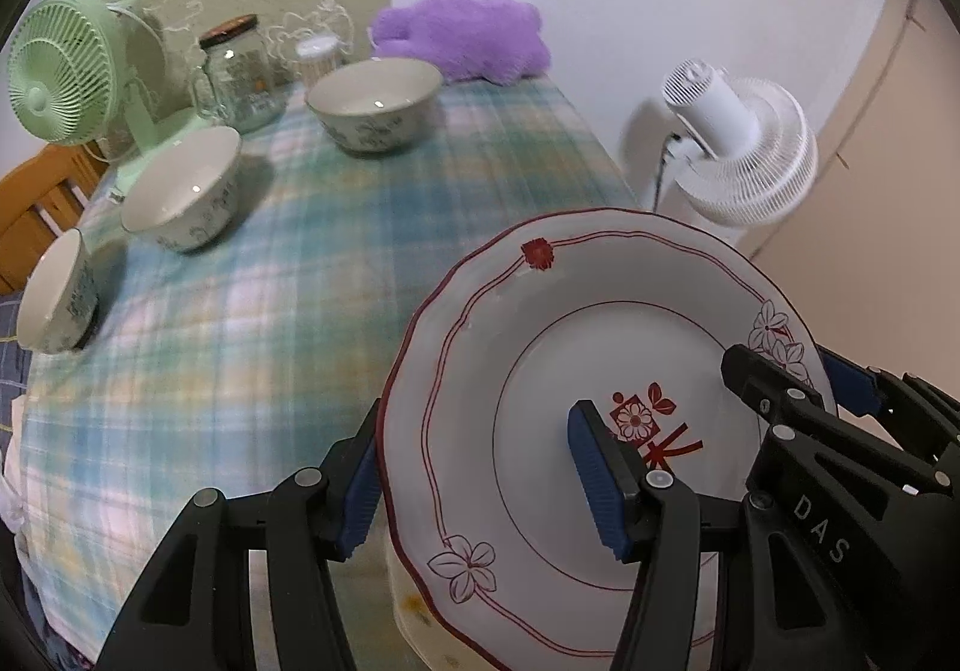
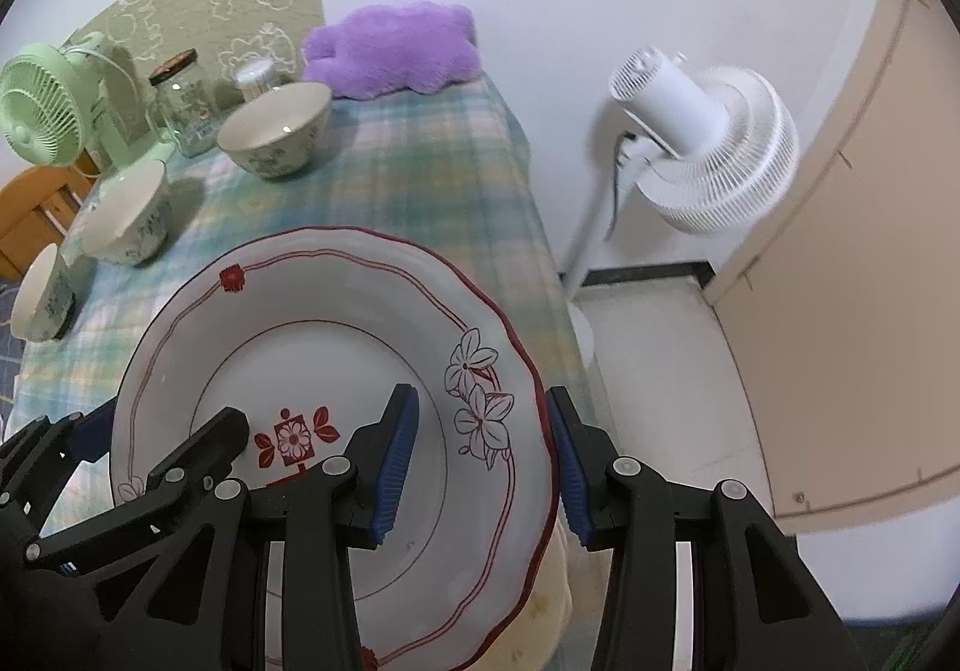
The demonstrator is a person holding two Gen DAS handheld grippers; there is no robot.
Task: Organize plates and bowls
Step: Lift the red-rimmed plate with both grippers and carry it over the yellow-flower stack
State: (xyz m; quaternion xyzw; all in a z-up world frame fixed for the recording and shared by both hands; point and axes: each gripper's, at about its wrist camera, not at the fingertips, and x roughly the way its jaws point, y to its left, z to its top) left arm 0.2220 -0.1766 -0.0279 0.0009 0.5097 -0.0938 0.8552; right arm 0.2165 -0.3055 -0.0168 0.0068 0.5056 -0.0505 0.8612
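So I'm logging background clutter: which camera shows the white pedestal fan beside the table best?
The right wrist view: the white pedestal fan shows its head, pole and floor base. The left wrist view shows only its head, with the red-rimmed white plate hiding the rest.

A white plate with red trim and flowers sits at the surface's near edge; 3 floral bowls stand upright behind it.

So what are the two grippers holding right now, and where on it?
Both straddle one plate: the left gripper at its left rim, the right gripper at its right rim. Firm clamping can't be confirmed.
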